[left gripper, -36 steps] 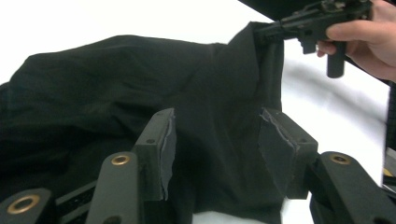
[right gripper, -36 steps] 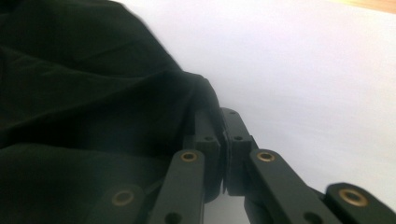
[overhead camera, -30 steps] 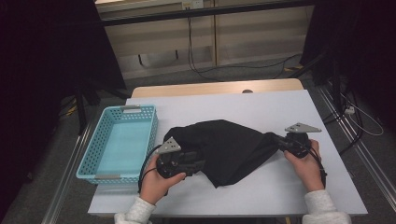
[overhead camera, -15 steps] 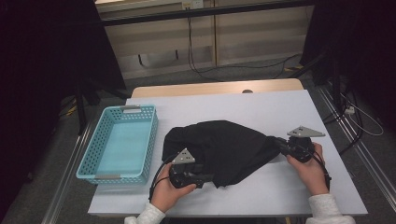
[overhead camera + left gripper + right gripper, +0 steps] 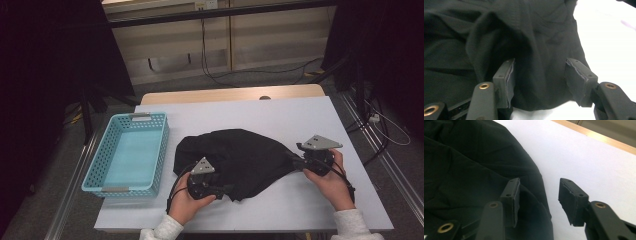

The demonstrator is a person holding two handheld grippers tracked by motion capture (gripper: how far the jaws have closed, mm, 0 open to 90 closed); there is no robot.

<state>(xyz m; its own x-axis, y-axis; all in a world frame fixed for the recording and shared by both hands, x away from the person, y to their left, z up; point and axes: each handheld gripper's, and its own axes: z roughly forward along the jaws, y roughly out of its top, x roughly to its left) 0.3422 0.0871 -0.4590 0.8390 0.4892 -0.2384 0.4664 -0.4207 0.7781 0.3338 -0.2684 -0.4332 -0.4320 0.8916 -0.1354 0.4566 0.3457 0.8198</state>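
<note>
One black cloth (image 5: 240,157) lies bunched near the table's (image 5: 300,115) front edge | one blue basket (image 5: 129,152) by its left edge | two grippers: left gripper (image 5: 539,77) jaws spread around a cloth fold | right gripper (image 5: 537,197) jaws just opened, spread at the cloth's right end, not pinching.

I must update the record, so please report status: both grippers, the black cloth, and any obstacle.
Left gripper open, cloth between jaws. Right gripper just opened, at black cloth edge. Blue basket apart, no obstacle.
</note>
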